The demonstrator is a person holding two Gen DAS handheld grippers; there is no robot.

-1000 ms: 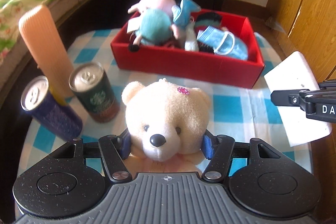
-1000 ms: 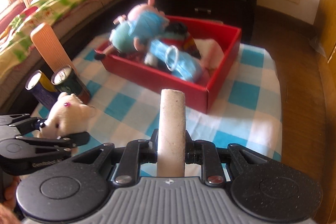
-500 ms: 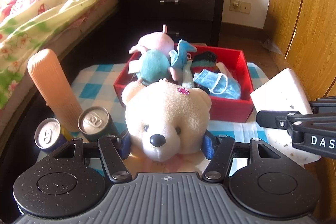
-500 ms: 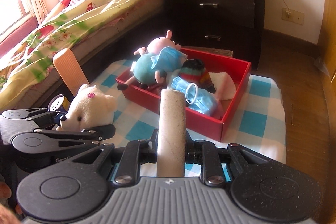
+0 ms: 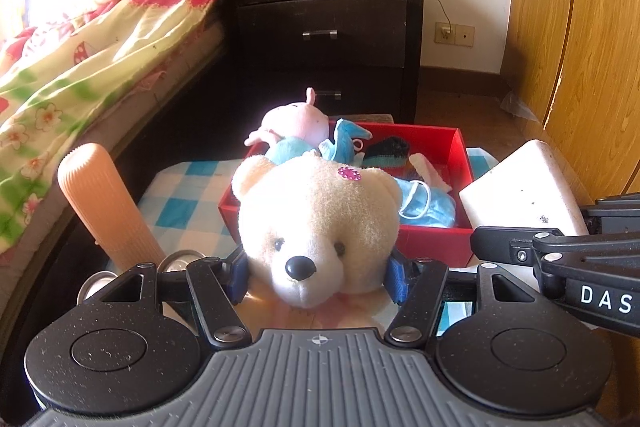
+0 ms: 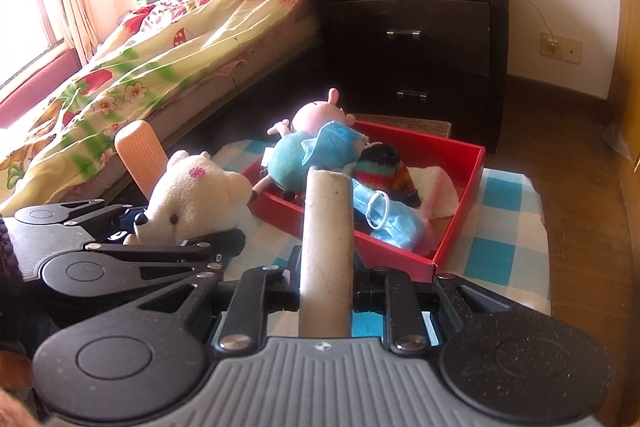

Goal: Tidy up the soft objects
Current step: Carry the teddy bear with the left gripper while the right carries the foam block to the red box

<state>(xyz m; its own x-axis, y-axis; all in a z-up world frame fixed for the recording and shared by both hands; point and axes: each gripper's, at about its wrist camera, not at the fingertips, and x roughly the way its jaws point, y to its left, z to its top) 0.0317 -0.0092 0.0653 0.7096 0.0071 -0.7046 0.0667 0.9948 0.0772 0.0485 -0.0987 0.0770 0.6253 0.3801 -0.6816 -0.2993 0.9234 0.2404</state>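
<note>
Currently logged: left tongs [image 5: 318,277] were clamped on the cream teddy bear [image 5: 316,223], blue pads pressing both cheeks, jaws roughly half spread around its head. Bear sat clear of the counter [image 5: 188,199], face toward the lens, pink flower patch at 1 o'clock on its head. Right tongs [image 6: 326,283] were fully pinched on a white foam block [image 6: 326,247], held edge-on so it stood up like a post in the right wrist view; in the left wrist view the same block [image 5: 520,191] showed as a flat slab at 3 o'clock.

Beyond both, at 12 o'clock, a red box [image 6: 460,211] sat on the blue-and-white checked counter. Inside: a pink pig plush in a teal outfit [image 6: 304,135], a blue face mask [image 6: 394,219], a striped knit item [image 6: 390,173], a white-pink cloth [image 6: 434,189].

At 9 o'clock of the bear stood a ribbed peach cylinder [image 5: 104,203], with two can tops [image 5: 180,259] just beside its base, mostly hidden by the left tongs' body.

Further out: bed with floral cover [image 6: 160,59] at 10 o'clock, dark nightstand [image 6: 420,39] at 12, wooden wardrobe [image 5: 580,67] at 2.
</note>
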